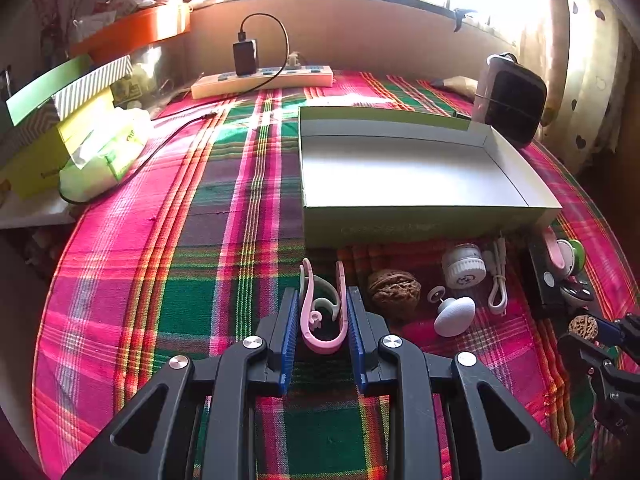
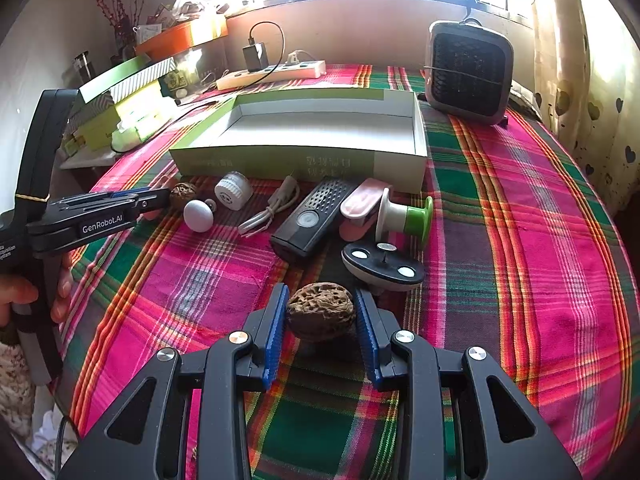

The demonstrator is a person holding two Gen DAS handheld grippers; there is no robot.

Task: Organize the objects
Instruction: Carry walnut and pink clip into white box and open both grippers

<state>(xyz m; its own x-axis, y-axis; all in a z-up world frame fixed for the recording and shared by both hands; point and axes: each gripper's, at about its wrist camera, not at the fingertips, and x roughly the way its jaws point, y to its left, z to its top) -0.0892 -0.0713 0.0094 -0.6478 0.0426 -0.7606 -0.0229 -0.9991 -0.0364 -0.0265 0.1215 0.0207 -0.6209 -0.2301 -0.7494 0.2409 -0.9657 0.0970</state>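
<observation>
A: What is seen nearest in the left wrist view?

B: The left gripper [image 1: 322,312] is seen at 6 o'clock, its blue pads clenched on a pink clip [image 1: 325,320]. A pale green clip [image 1: 320,292] is tangled with the pink one between the fingers.

A: And past it?

B: A walnut [image 1: 394,290] is found at 3 o'clock of the clips, then a white knob [image 1: 454,316], a white jar [image 1: 464,266] and a coiled cable [image 1: 498,284]. The empty box [image 1: 424,216] is set at 12 o'clock of these, on the plaid cloth [image 1: 180,240]. The right gripper [image 1: 604,330] is glimpsed at the 4 o'clock edge with a second walnut [image 1: 583,326].

A: The right wrist view?

B: The right gripper [image 2: 320,312] is seen closed on that walnut [image 2: 320,310], both pads pressed to its sides. At 1 o'clock a black disc [image 2: 382,266] is laid; a black remote [image 2: 316,216] and a green-and-white spool [image 2: 406,216] are placed beyond, in front of the box [image 2: 300,164]. The left gripper [image 2: 156,200] is held by a hand [image 2: 24,296] at 9 o'clock.
</observation>
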